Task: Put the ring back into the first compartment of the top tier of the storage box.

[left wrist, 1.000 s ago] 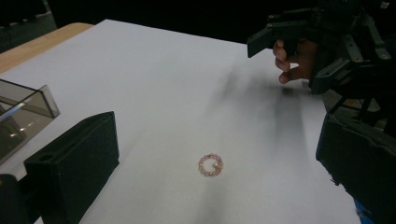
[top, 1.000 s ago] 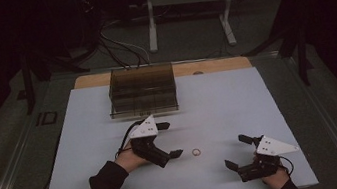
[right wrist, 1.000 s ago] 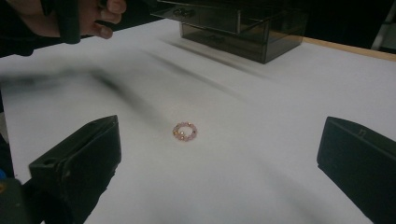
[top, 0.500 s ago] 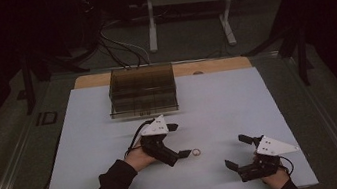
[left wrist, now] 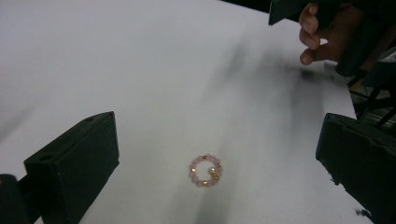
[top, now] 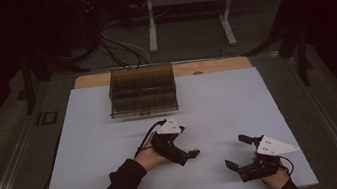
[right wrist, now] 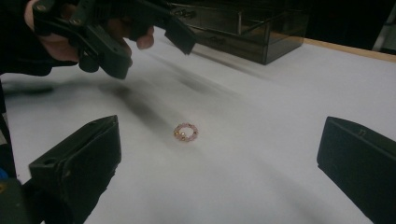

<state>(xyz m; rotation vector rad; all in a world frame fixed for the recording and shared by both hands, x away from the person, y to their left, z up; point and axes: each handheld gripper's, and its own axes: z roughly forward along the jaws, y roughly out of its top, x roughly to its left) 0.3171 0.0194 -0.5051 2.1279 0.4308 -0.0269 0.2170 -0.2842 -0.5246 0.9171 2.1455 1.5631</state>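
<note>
Bead ring (left wrist: 206, 170) flat on white mat (top: 218, 102), untouched, between wide-apart jaws of left gripper (top: 184, 145); right gripper (top: 238, 152) at 4 o'clock from ring, jaws likewise apart; box (top: 142, 91) at 12.

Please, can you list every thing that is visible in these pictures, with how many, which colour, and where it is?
bead ring: 1, pink with gold beads, flat on the white sheet between the open jaws of the left gripper
drawer box: 1, smoky brown see-through, at the far edge of the sheet, middle left
white sheet: 1, white, covers most of the table top
wooden board: 1, light brown, shows as a strip beyond the sheet
metal stand: 1, pale grey, on the floor behind the table
cables: several, black, on the floor behind the box
left gripper: 1, black with grey plate, above the ring, open
right gripper: 1, black with grey plate, near right part of the sheet, open
</note>
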